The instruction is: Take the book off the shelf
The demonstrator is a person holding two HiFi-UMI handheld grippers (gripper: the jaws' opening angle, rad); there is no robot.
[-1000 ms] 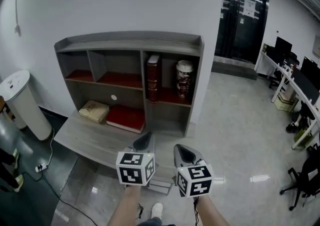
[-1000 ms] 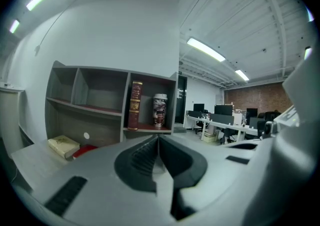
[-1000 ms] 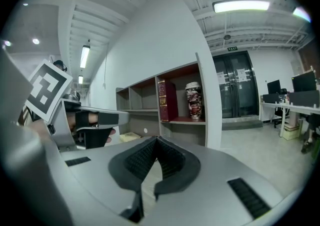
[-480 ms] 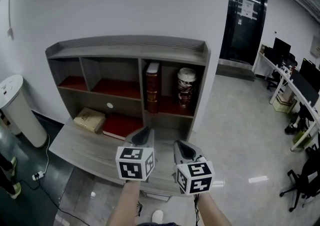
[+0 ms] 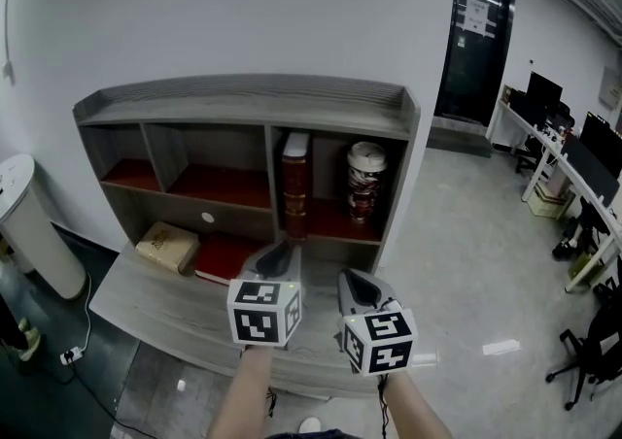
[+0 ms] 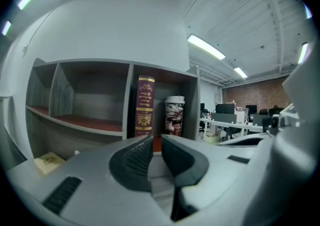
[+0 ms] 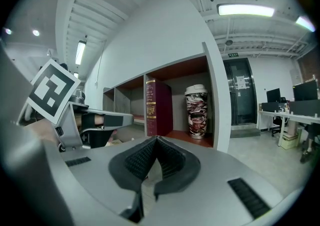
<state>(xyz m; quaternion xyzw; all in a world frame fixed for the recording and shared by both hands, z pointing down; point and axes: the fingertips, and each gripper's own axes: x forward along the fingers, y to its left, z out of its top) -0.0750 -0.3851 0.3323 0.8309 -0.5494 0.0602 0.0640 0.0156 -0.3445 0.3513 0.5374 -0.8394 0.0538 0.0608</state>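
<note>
A tall dark red book (image 5: 294, 185) stands upright in the right-hand compartment of the grey shelf unit (image 5: 243, 97), beside a patterned cup (image 5: 363, 180). Both grippers hover side by side in front of the shelf, short of the book and touching nothing. My left gripper (image 5: 279, 254) points at the book (image 6: 145, 112). Its jaws have just been opening, and a narrow gap with nothing in it shows at the left gripper (image 6: 156, 141). My right gripper (image 5: 356, 284) is shut and empty. In its own view the right gripper (image 7: 156, 140) has its tips touching, below the book (image 7: 156, 107).
A tan box (image 5: 167, 245) and a flat red book (image 5: 222, 257) lie on the grey desk top (image 5: 155, 306) under the shelves. A white bin (image 5: 24, 223) stands at the left. Office desks and chairs (image 5: 583, 214) fill the right, beyond a dark door (image 5: 476, 29).
Both grippers have moved forward together towards the shelf, which now looks larger and nearer. The book, the cup and the box have kept their places.
</note>
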